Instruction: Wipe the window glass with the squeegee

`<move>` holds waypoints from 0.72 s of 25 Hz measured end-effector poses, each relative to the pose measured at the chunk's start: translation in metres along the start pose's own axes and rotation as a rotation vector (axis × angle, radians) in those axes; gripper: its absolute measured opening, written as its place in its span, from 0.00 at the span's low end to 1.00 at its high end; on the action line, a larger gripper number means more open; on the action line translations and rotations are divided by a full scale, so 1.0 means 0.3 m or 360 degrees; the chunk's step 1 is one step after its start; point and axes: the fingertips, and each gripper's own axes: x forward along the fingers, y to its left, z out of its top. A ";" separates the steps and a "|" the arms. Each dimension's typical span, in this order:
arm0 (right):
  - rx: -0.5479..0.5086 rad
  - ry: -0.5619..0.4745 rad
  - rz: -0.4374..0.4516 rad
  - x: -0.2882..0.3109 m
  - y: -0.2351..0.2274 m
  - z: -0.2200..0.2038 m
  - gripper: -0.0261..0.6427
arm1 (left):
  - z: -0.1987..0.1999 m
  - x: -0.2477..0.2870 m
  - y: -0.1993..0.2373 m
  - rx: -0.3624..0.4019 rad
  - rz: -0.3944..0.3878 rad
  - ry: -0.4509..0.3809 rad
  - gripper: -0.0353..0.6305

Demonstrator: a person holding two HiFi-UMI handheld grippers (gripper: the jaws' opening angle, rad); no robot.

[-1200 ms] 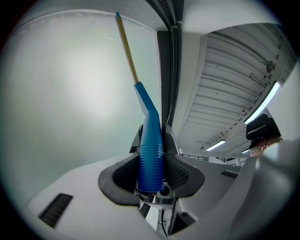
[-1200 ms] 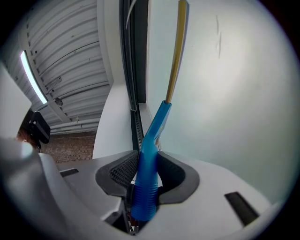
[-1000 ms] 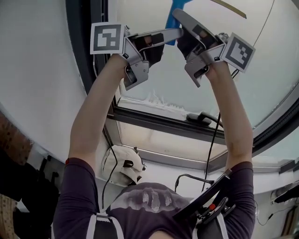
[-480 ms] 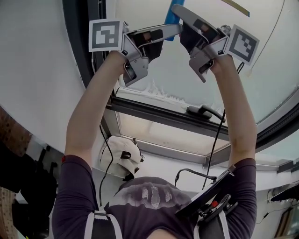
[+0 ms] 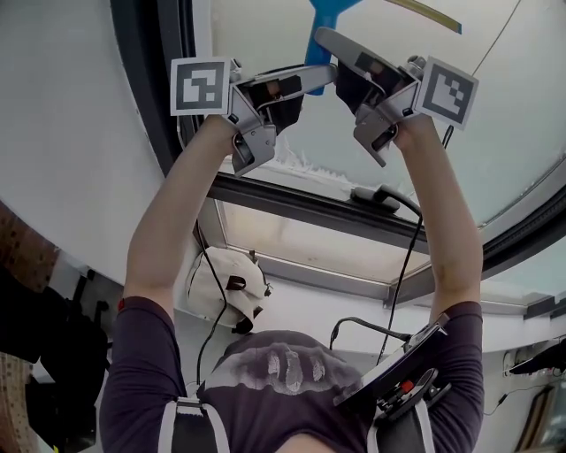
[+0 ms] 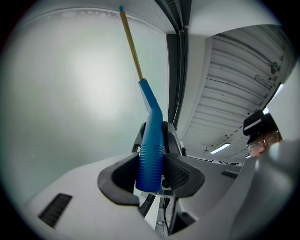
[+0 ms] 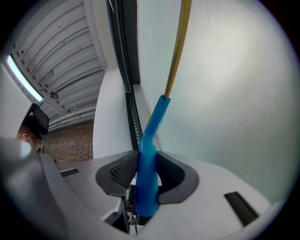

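The squeegee has a ribbed blue handle (image 5: pixel 320 40) and a thin yellow blade bar (image 5: pixel 426 14), and it is held up against the window glass (image 5: pixel 354 142). Both grippers are raised overhead and meet at the handle. My left gripper (image 5: pixel 309 78) is shut on the handle's ribbed end (image 6: pixel 151 157), and its pads (image 6: pixel 180 173) press both sides. My right gripper (image 5: pixel 343 55) is shut on the same handle (image 7: pixel 148 168) from the other side. In the gripper views the blade (image 6: pixel 131 44) (image 7: pixel 177 51) lies along the pale glass.
A dark window frame (image 5: pixel 292 208) with a latch handle (image 5: pixel 376 196) runs below the grippers. A line of white suds (image 5: pixel 292 164) sits on the glass just above it. A black cable (image 5: pixel 402 265) hangs from the right arm. A white wall (image 5: pixel 80 150) is at the left.
More of the blue handle and blade shows above the grippers than a second ago. Both arms have shifted slightly on the glass. Both grips are unchanged.
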 end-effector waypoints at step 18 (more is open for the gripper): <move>0.0205 0.0017 0.0024 -0.010 -0.058 -0.050 0.23 | -0.041 -0.020 0.062 -0.0171 0.0113 0.0029 0.29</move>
